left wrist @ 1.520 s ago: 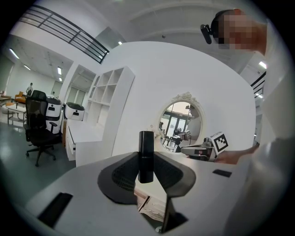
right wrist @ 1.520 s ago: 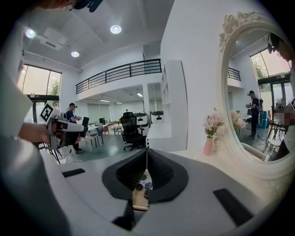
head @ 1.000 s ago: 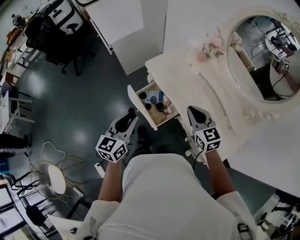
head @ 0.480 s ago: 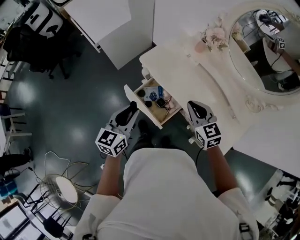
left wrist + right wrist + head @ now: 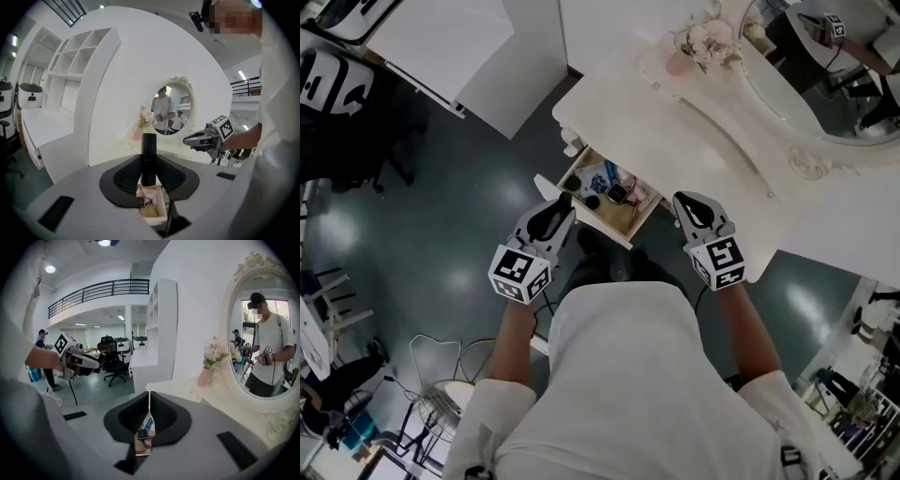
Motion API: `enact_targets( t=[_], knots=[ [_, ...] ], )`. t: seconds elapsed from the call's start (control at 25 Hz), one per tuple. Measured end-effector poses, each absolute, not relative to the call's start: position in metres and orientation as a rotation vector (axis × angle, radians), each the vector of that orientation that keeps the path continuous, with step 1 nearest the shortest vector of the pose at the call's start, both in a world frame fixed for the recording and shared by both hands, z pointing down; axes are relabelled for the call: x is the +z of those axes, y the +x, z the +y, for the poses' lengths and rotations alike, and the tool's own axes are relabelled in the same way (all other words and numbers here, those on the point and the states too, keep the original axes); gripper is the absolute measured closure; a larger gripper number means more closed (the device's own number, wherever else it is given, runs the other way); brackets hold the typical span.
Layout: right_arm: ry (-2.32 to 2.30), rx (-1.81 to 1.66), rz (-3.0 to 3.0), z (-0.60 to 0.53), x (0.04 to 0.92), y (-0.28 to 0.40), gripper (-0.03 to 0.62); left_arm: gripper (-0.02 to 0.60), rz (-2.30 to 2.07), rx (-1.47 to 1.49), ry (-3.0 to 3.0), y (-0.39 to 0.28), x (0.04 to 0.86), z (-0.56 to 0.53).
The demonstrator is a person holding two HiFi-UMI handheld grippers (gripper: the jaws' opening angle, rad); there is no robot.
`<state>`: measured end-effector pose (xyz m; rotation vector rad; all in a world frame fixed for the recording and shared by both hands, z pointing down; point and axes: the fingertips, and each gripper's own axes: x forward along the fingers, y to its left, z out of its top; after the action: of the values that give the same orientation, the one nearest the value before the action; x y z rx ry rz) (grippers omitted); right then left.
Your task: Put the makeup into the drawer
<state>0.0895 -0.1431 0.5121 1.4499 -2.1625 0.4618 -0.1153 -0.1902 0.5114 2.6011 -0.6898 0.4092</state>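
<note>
The wooden drawer (image 5: pixel 598 223) of the white dressing table (image 5: pixel 675 122) stands pulled out, with several small makeup items inside, among them a blue and white packet (image 5: pixel 602 176). My left gripper (image 5: pixel 562 206) hangs at the drawer's front left corner. It is shut on a black makeup tube (image 5: pixel 149 157) that stands upright between its jaws (image 5: pixel 149 165). Below those jaws the drawer (image 5: pixel 154 208) shows a pink item. My right gripper (image 5: pixel 694 202) is beside the drawer's right end, shut and holding nothing (image 5: pixel 149 397).
An oval mirror (image 5: pixel 825 75) and a pink flower vase (image 5: pixel 698 42) stand on the table top. White cabinets (image 5: pixel 441 47) lie at the upper left. A wire stool (image 5: pixel 450 394) is on the dark floor at the lower left, and a black chair (image 5: pixel 337 84) at the far left.
My left gripper has moved forward and down with the tube, from short of the drawer to its front corner. The right gripper has shifted slightly nearer the drawer's right end.
</note>
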Motion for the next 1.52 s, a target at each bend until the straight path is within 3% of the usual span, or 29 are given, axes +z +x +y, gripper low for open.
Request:
enact_targets(
  t=[0.64, 1.52],
  knots=[
    [1.534, 0.607, -2.032, -0.132, 0.541, 0.103, 0.565, 0.476, -0.395, 0.607, 2.632, -0.070, 0.569, -0.198],
    [1.330, 0.836, -2.106, -0.166, 0.625, 0.126, 0.565, 0.476, -0.344, 1.100, 2.503, -0.020, 0.703, -0.203]
  ],
)
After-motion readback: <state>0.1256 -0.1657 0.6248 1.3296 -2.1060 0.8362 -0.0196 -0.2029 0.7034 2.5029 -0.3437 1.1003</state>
